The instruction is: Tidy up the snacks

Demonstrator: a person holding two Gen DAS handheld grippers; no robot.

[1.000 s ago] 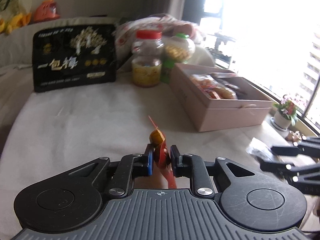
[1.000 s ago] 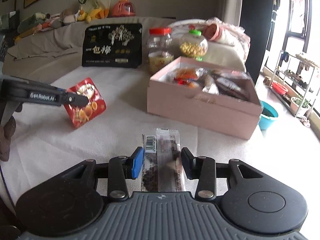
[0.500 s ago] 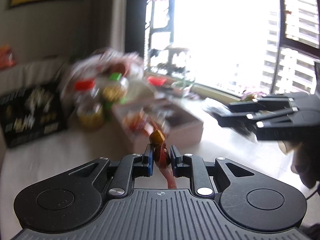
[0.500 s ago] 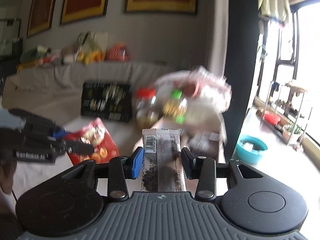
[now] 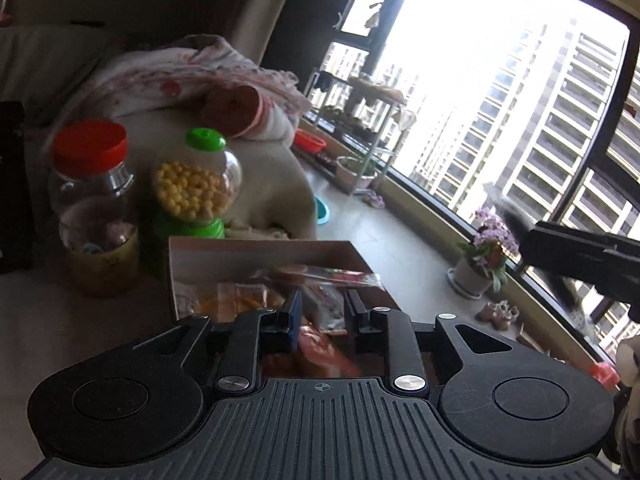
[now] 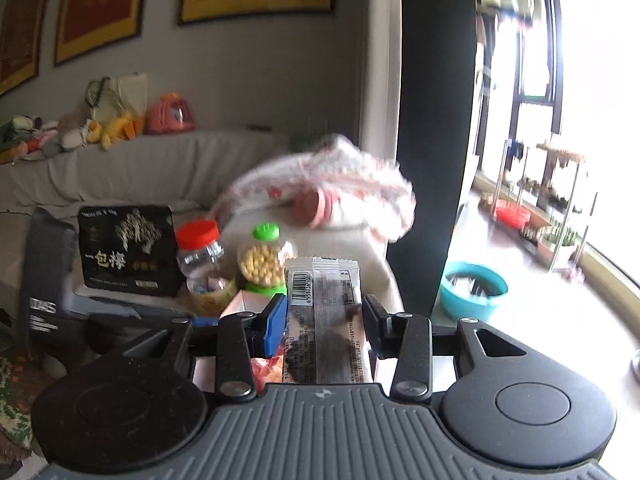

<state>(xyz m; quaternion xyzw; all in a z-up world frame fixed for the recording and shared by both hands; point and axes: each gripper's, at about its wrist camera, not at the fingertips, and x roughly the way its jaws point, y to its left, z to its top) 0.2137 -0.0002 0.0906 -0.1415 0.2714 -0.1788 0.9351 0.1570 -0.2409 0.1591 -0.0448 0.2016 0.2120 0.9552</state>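
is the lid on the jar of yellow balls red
No, the jar of yellow balls has a green lid; the red lid is on the clear jar beside it.

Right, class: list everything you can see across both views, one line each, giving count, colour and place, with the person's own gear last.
Box: one, pink, under the left hand-held gripper, holding snacks.
Red packet: one, blurred, between the opening jaws over the box.
Bar: one, clear wrapper with barcode, in the right hand-held gripper.
Red-lid jar: one, clear, left of the box.
Green-lid jar: one, yellow balls inside, behind the box.
Black bag: one, left of the jars.
Basin: one, teal, on the floor.
Flowerpot: one, purple flowers, by the window.
Left hand-held gripper: black.
Right hand-held gripper: black.
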